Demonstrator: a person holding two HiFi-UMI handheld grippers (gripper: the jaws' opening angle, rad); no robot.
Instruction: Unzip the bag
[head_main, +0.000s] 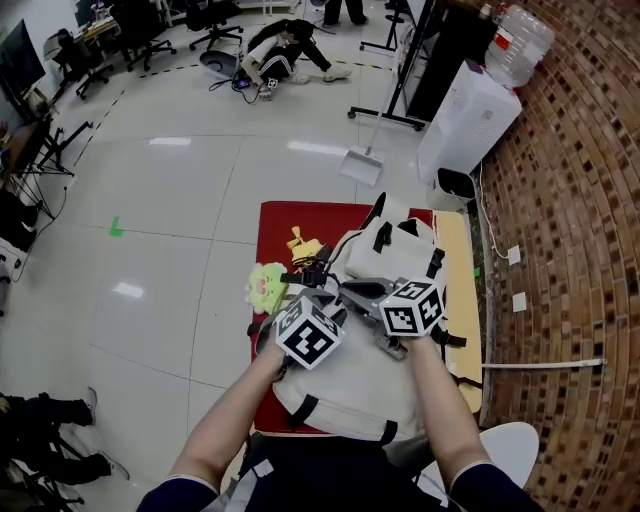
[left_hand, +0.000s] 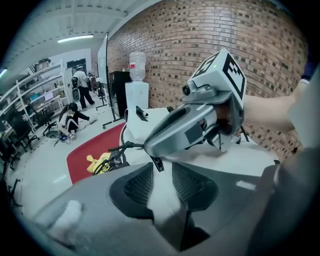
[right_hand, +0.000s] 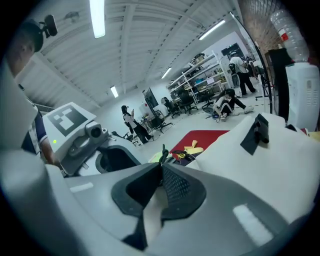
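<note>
Set in a bright lab with a white tiled floor (head_main: 180, 200) and a brick wall (head_main: 570, 200) on the right. Reaches forward with both bare forearms, close together, over a white bag (head_main: 350, 385) lying on a red-covered table (head_main: 300, 215). Holds the left gripper (left_hand: 162, 170) angled down at the fabric, jaws spread wide, pinching nothing. Sets the right gripper (right_hand: 161, 166) across just ahead of it, jaws clenched on the dark zipper pull (right_hand: 163, 154). Beyond the bag, shows a yellow toy (head_main: 303, 245) on the red cloth; farther off, a white water dispenser (head_main: 465, 120) by the wall.
</note>
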